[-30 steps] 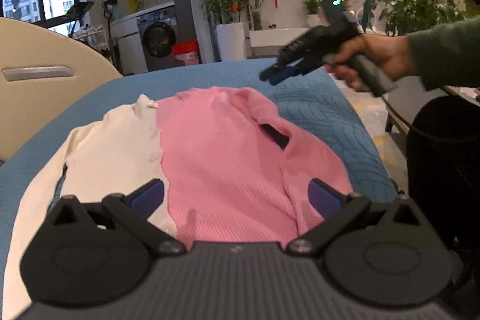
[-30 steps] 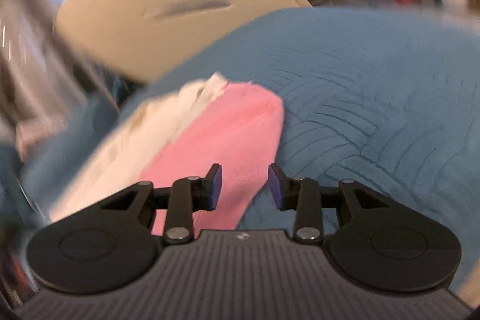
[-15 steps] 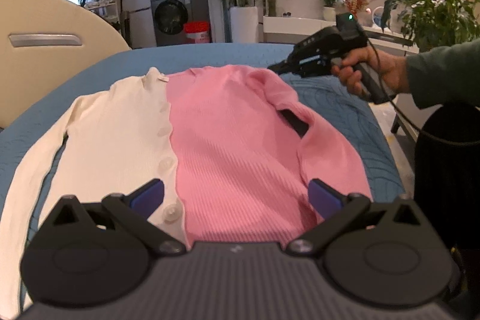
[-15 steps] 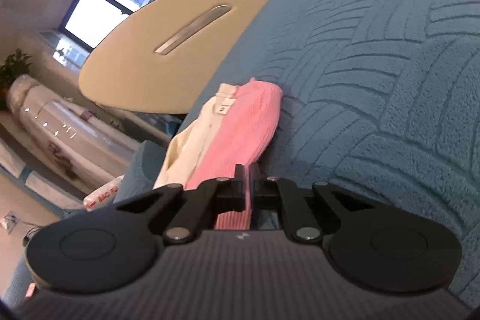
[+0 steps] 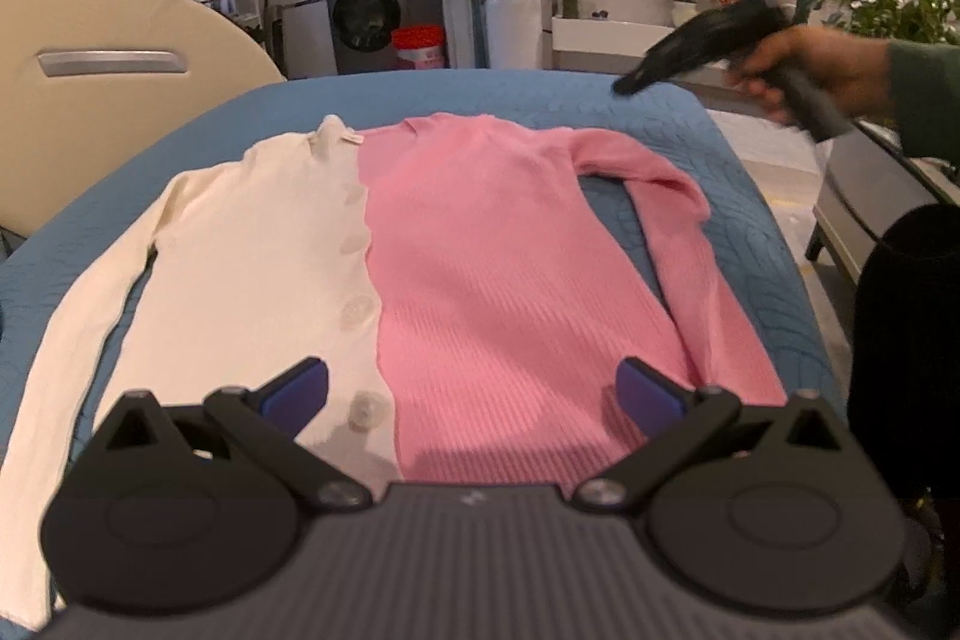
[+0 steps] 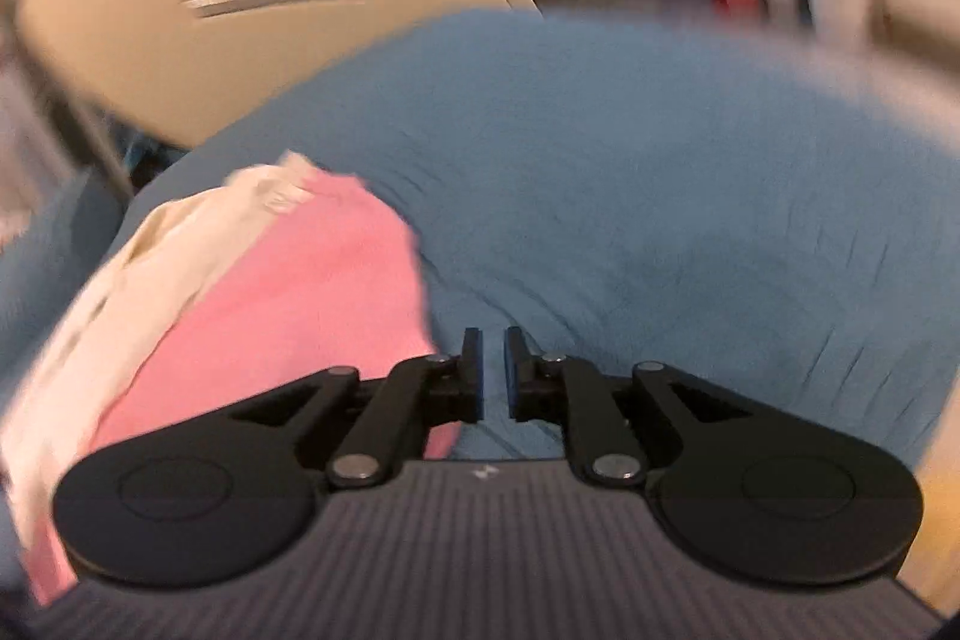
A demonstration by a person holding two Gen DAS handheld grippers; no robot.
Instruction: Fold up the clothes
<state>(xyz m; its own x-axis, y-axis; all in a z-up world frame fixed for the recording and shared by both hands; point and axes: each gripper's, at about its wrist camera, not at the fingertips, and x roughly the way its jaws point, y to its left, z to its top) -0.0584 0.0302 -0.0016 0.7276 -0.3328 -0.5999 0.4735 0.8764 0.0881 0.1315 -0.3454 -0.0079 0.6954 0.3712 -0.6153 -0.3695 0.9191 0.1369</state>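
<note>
our left tongs point(image 5: 471, 391) gape wide and empty over the hem of the pink-and-cream cardigan point(image 5: 420, 244), spread flat on the blue quilted bed point(image 5: 756, 244). our right tongs point(image 6: 492, 370), nearly closed with nothing between them, hover above bare quilt past the pink shoulder. a beige headboard point(image 5: 90, 112) stands left.

The right wrist view is motion-blurred throughout. Under the left tool point(image 5: 471, 388), the cardigan point(image 5: 456, 280) hem is hidden; its cream sleeve point(image 5: 54, 340) runs off the picture's left edge.
</note>
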